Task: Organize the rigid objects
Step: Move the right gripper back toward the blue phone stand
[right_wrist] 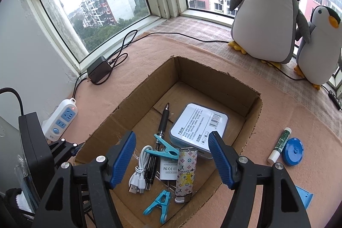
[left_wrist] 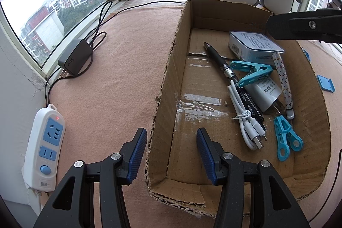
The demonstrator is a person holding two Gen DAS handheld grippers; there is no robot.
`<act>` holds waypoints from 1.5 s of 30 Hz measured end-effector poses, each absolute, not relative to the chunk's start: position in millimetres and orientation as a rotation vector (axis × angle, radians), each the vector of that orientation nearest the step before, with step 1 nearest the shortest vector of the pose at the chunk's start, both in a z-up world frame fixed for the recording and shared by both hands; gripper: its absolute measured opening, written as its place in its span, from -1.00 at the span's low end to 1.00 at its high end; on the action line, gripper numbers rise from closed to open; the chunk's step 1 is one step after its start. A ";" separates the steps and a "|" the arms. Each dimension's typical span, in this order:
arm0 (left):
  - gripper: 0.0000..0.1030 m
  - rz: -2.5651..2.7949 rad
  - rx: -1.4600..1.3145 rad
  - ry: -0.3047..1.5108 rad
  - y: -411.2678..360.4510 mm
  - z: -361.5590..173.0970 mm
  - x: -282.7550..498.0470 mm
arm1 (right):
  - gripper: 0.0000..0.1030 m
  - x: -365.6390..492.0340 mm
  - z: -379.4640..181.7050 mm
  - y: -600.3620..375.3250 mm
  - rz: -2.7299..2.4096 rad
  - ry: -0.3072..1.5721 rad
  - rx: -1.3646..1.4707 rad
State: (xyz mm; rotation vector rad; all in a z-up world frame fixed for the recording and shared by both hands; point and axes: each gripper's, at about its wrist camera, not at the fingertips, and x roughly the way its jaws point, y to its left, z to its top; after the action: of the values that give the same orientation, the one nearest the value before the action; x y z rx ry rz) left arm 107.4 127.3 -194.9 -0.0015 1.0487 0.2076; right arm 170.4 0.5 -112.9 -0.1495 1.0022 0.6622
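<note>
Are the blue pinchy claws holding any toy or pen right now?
No. The left gripper and the right gripper are both open and empty, above the cardboard box.

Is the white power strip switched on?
On, it seems: a small red light glows at the top of the power strip, above its blue sockets.

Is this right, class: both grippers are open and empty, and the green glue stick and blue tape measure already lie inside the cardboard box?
Not quite. The glue stick and tape measure lie outside the cardboard box, on the pink cloth to its right, as the right wrist view shows. The left gripper and right gripper are indeed open and empty.
</note>
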 end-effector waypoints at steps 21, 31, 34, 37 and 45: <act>0.02 0.211 0.004 1.051 125.3 -194.0 108.0 | 0.29 165.7 -115.9 -139.4 0.505 1.024 -0.029; 0.02 0.222 0.029 1.060 122.1 -193.7 110.3 | 0.29 199.0 -139.5 -229.7 0.377 1.084 0.067; 0.02 0.224 0.034 1.063 121.5 -193.3 110.5 | 0.29 210.0 -147.2 -235.6 0.386 1.106 0.085; 0.02 0.228 0.037 1.064 120.9 -193.2 111.0 | 0.29 218.2 -156.3 -233.0 0.398 1.130 0.084; 0.02 0.227 0.038 1.063 120.2 -193.1 110.7 | 0.29 232.1 -181.7 -232.9 0.422 1.219 0.144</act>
State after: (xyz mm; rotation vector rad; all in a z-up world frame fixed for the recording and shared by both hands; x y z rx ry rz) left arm 110.7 120.2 -193.1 0.0385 1.0634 0.2274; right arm 232.1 -232.9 -181.7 0.1436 1.2193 0.4218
